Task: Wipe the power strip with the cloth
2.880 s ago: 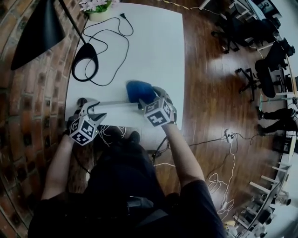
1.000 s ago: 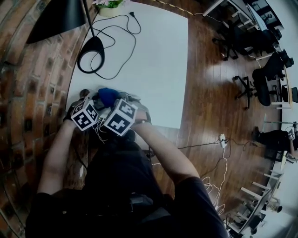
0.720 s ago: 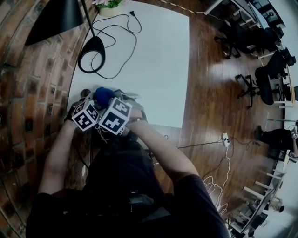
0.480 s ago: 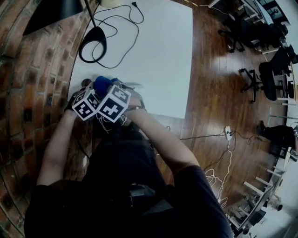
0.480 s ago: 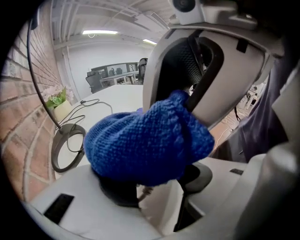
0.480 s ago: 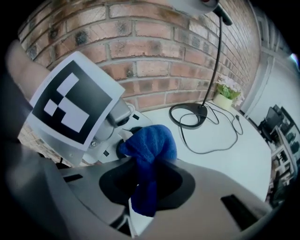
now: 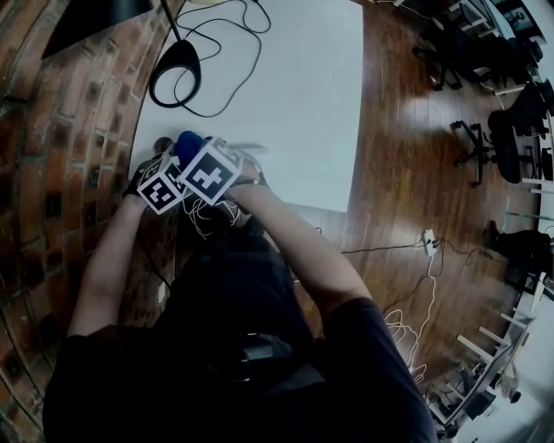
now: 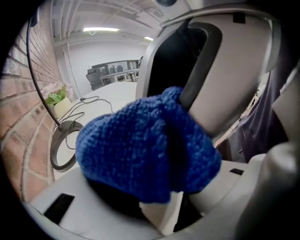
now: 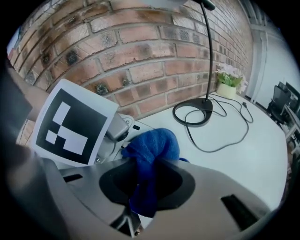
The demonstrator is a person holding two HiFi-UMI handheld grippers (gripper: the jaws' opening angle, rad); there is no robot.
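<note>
My two grippers are bunched together at the near left edge of the white table. The right gripper is shut on a blue knitted cloth, which bulges out past its jaws. Directly in front of the left gripper, the cloth fills its view. Under the cloth, a white end of the power strip sits between the left jaws, which are shut on it. Most of the strip is hidden by cloth and grippers; a pale sliver runs to the right.
A black lamp base with its looping cable stands farther back on the table. A brick wall runs close along the left side. Past the table's right edge there is wooden floor with office chairs.
Since the first frame the right gripper has carried the cloth left along the strip, from its right end to beside the left gripper. Over the last second it edged further left. The left gripper held still.
</note>
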